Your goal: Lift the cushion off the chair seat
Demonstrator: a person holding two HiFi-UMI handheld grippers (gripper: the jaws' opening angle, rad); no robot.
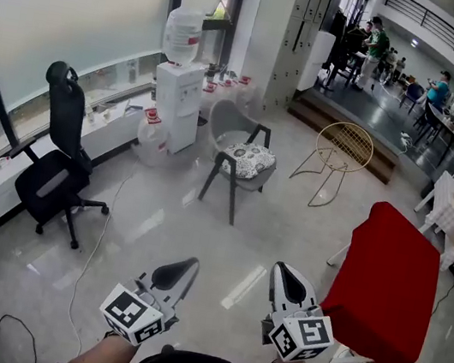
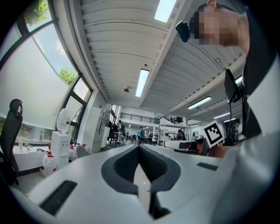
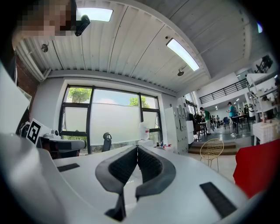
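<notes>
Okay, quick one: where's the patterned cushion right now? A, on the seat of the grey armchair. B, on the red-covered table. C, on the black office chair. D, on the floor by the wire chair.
A: the patterned cushion lies on the seat of the grey armchair, next to the water dispenser.

glossy pale floor [image 1: 200, 232], tall windows [image 1: 83, 12], red-draped table [image 1: 387, 283]

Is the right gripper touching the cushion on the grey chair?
Apart. The head view shows the right gripper low in frame, with open floor between it and the cushion on the chair.
</notes>
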